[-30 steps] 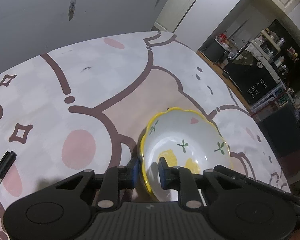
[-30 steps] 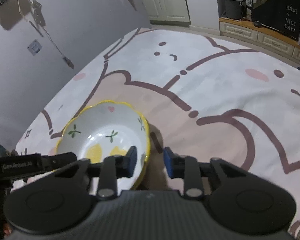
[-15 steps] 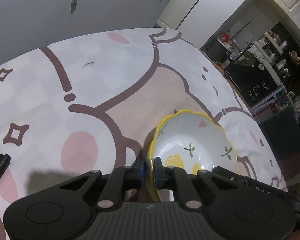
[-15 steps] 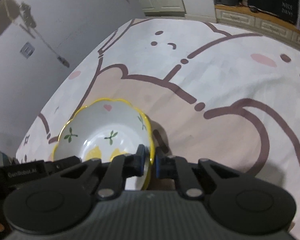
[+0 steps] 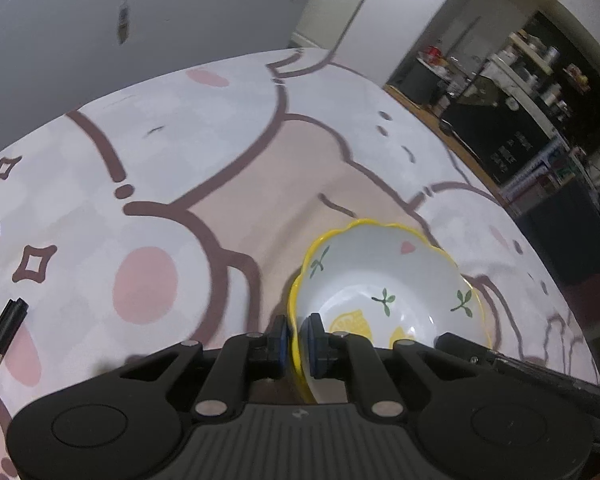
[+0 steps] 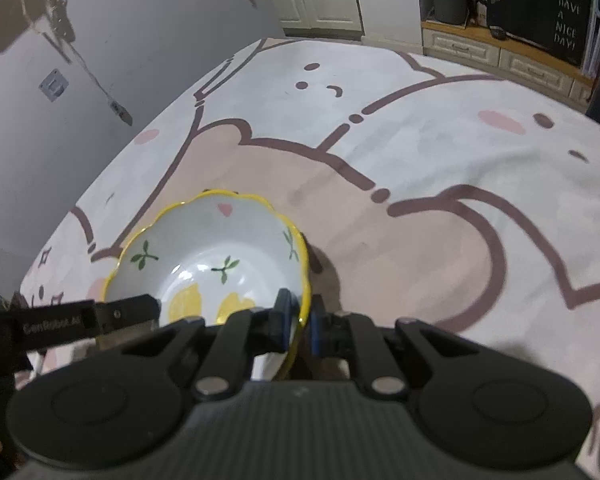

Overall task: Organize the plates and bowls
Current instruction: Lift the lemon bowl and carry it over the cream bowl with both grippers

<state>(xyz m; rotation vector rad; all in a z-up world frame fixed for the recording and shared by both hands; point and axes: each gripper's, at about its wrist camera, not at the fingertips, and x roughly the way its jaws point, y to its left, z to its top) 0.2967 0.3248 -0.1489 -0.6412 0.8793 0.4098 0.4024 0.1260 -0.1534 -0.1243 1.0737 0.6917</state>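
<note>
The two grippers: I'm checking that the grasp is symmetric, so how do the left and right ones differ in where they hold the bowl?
The left gripper pinches the bowl at its left rim, while the right gripper pinches the opposite, right rim. The left gripper has a marker lying on the tablecloth to its left; nothing like that shows near the right gripper. Both are shut on the yellow scalloped edge, one finger inside, one outside.

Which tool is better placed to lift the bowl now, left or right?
Neither clearly. The left tool and the right tool are each shut on the rim of the bowl, on opposite sides, so lifting together looks steadiest.
</note>
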